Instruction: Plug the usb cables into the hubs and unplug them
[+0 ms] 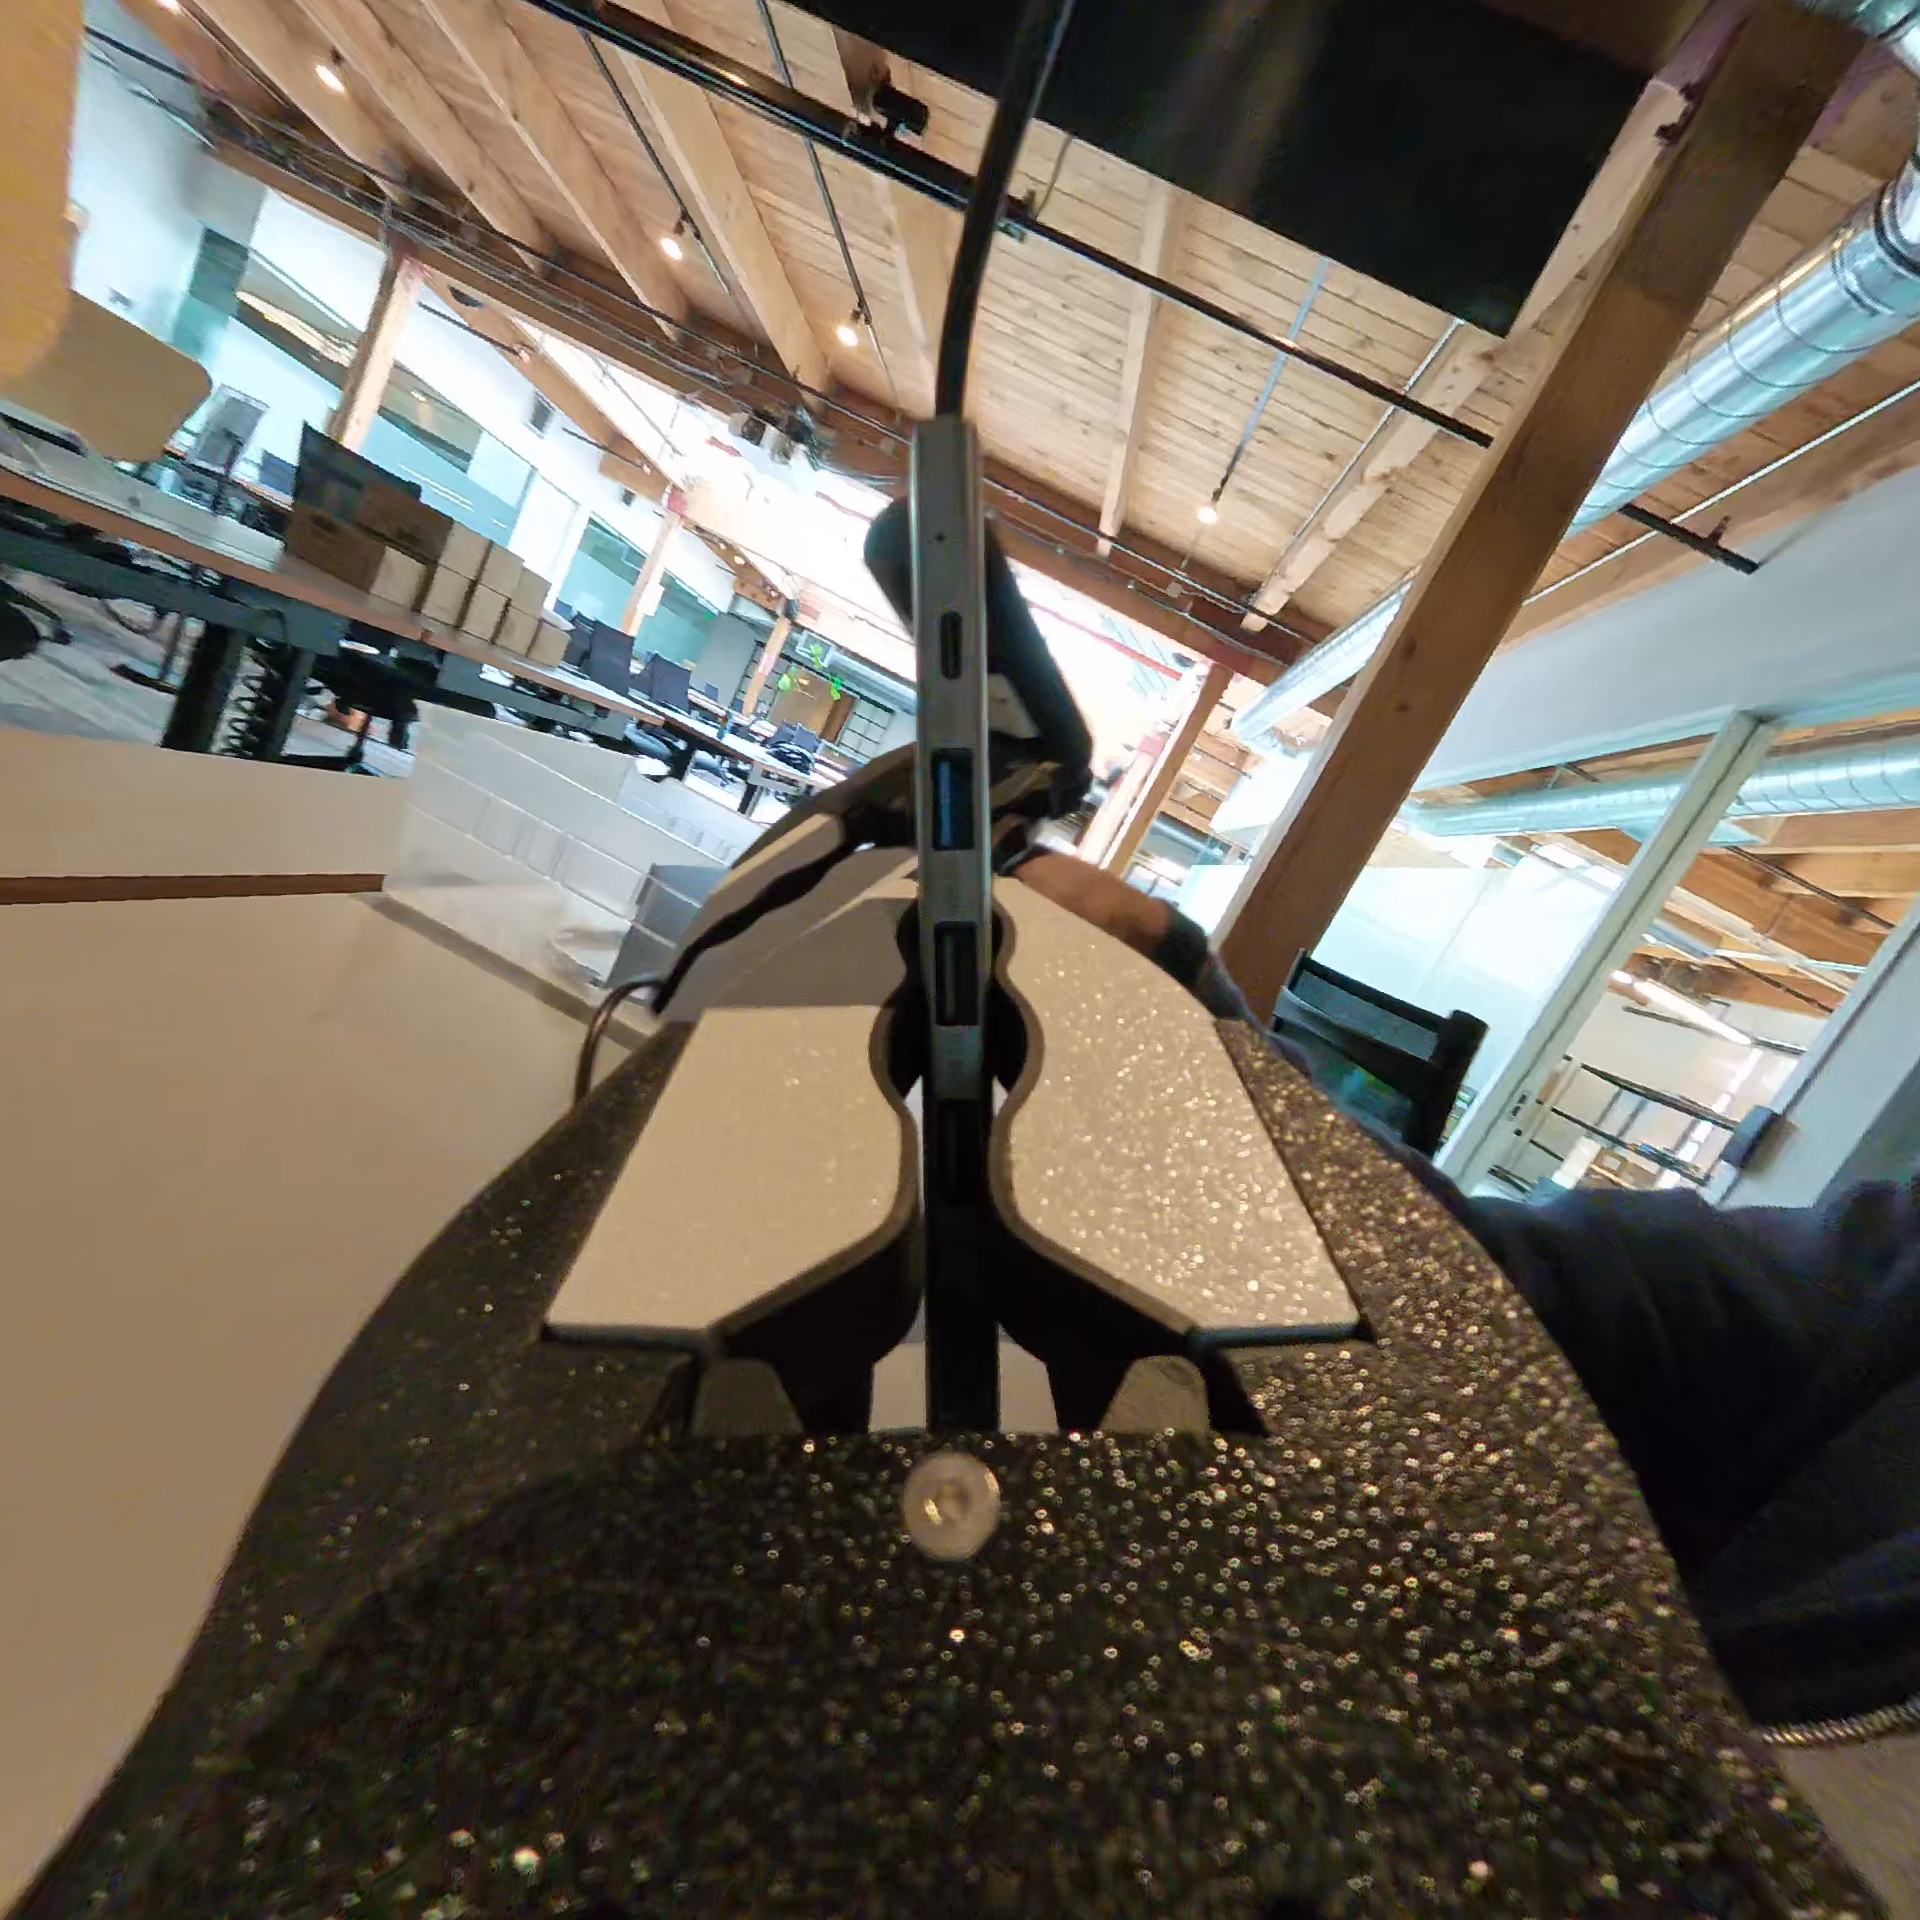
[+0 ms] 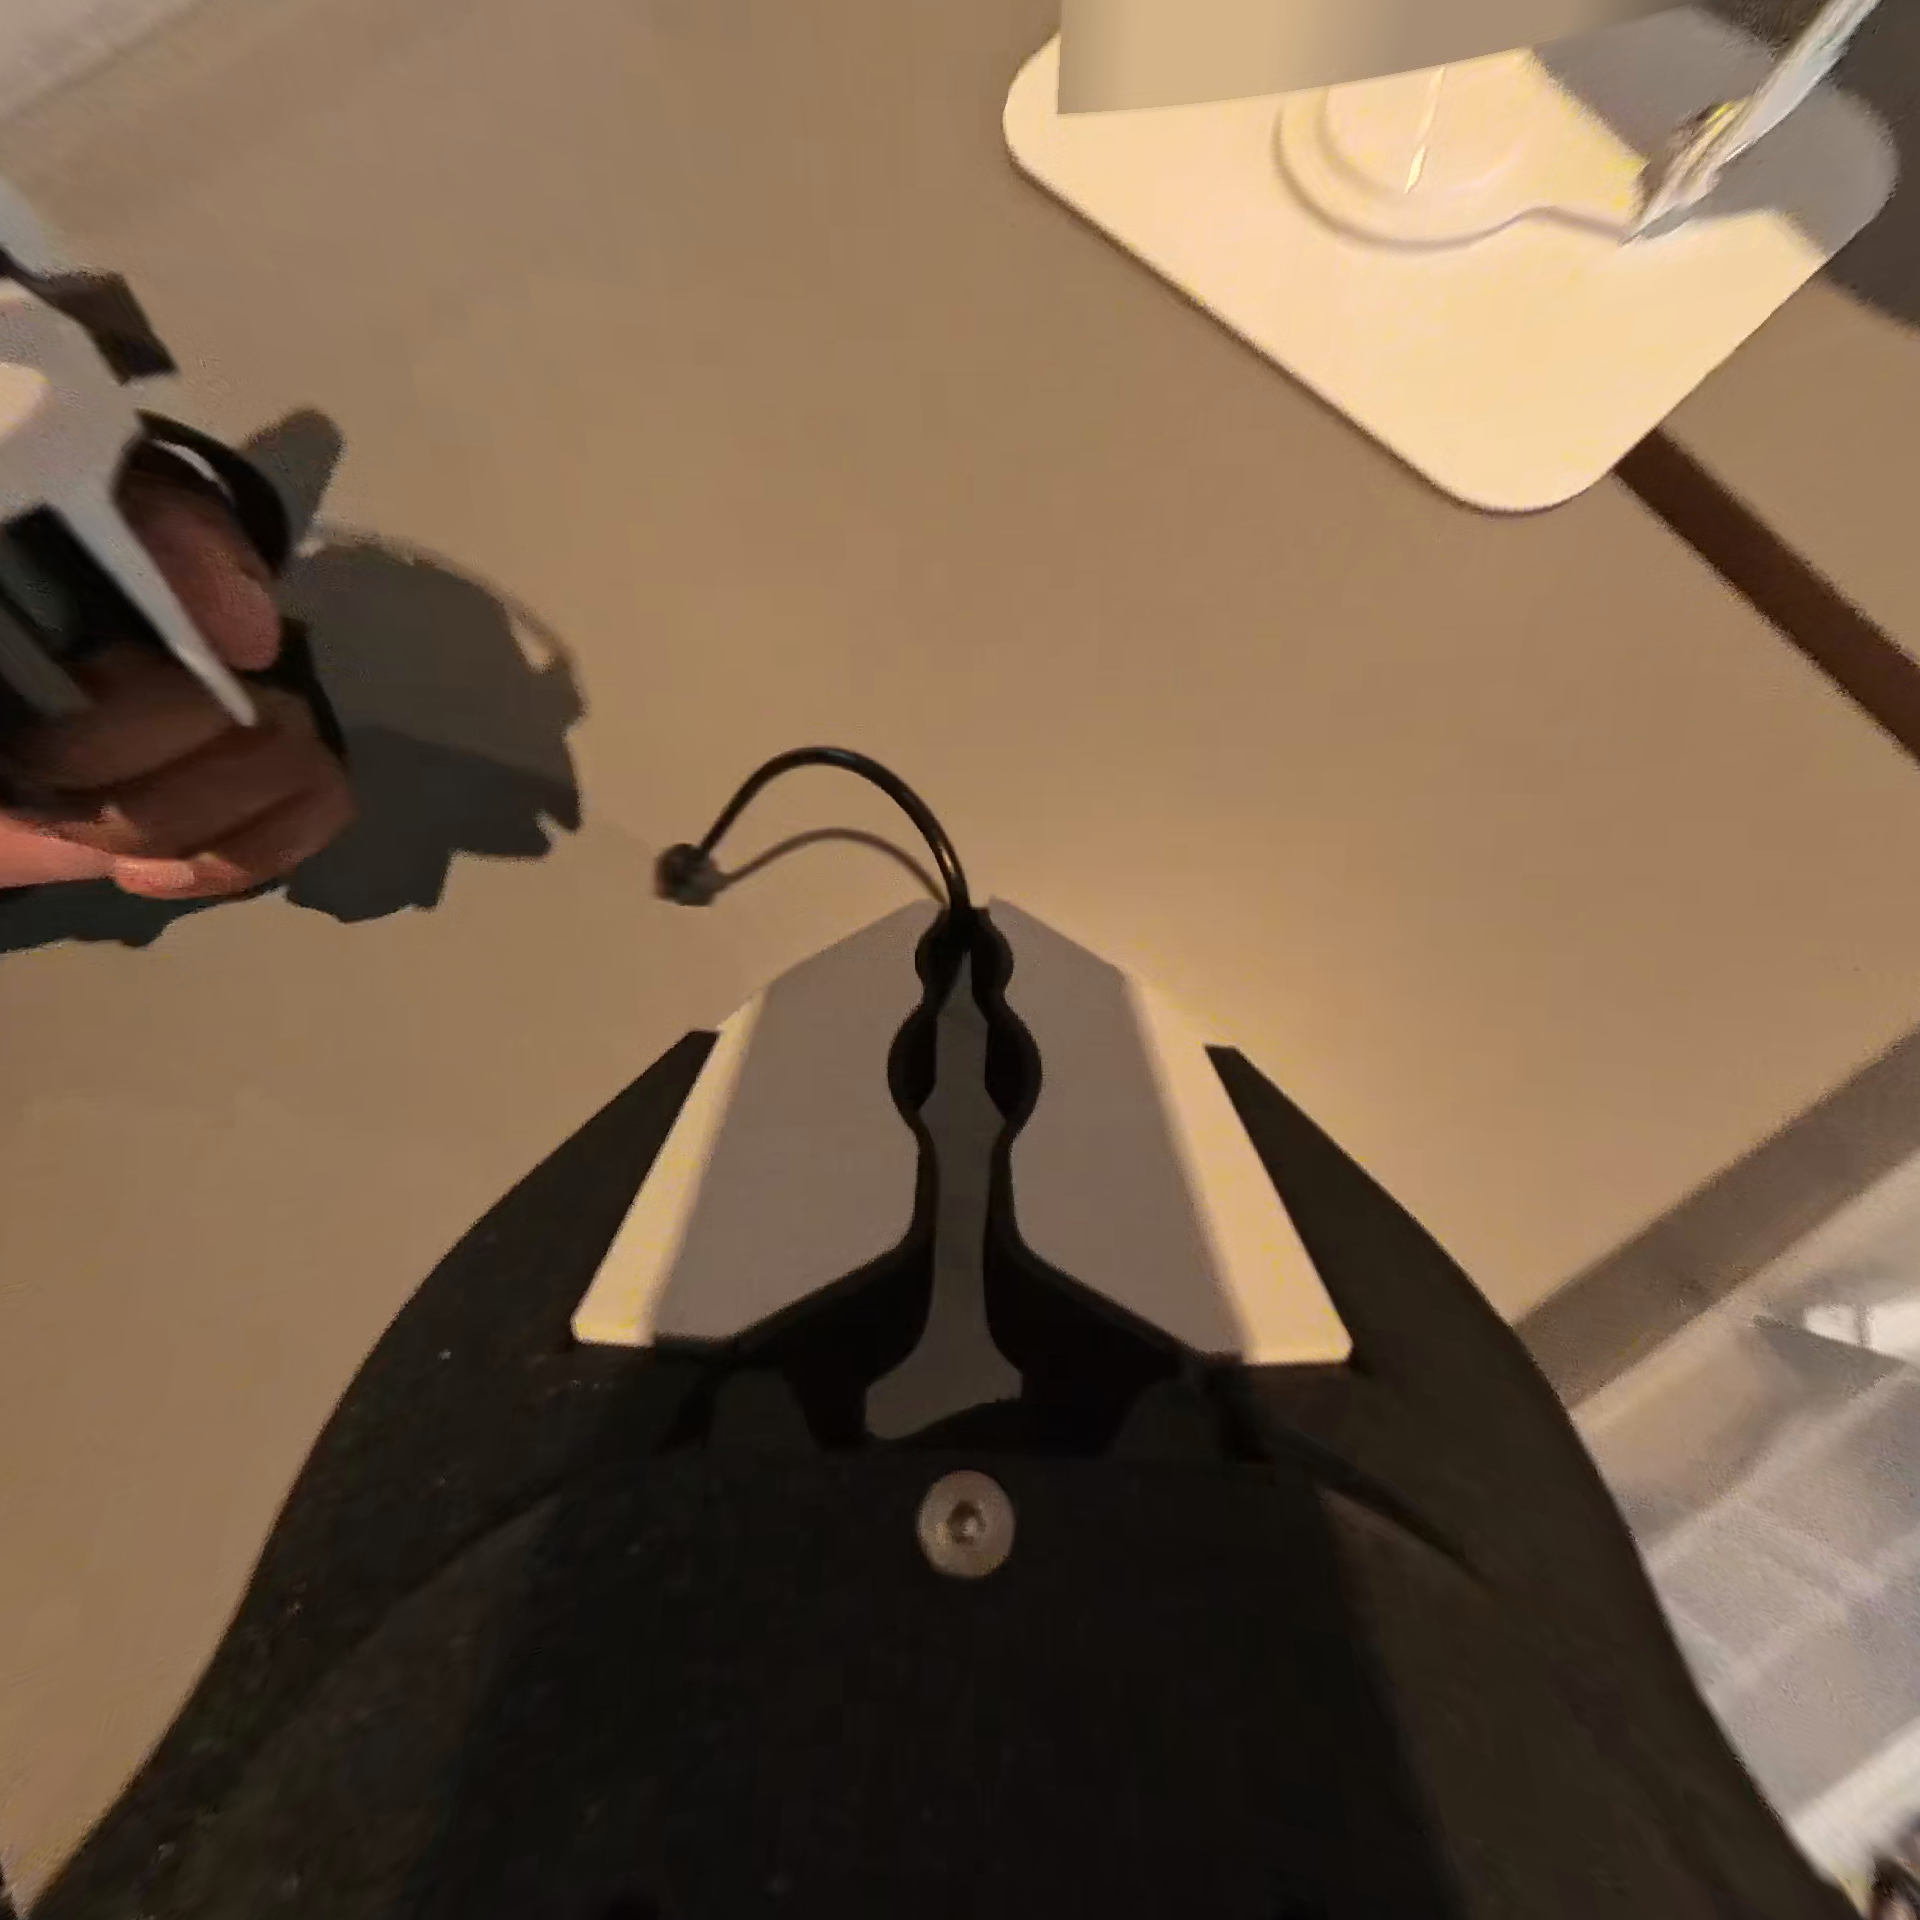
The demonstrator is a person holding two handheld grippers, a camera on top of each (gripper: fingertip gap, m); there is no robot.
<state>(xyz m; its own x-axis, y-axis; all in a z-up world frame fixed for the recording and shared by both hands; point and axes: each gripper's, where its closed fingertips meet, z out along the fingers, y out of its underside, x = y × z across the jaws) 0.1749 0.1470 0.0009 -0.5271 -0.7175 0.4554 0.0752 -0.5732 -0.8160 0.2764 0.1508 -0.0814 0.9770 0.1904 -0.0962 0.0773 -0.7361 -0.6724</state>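
Left wrist view shows the left gripper [image 1: 956,997] clamped on the grey hub [image 1: 951,748], held on edge and raised above the table [image 1: 208,1091], its port row facing the camera: one blue port and others, all empty. The hub's own lead [image 1: 982,208] runs up out of frame.

The right gripper [image 2: 961,935] is closed on a thin black cable [image 2: 831,779] at the very tips; the plug [image 2: 686,873] seems to hang free over the table, though blur hides its type.

To plug in well, regrip nearer the plug so it cannot flop, square it to a port, and push straight while the left holds firm.

White boxes [image 1: 540,810] stand behind; their contents cannot be seen.
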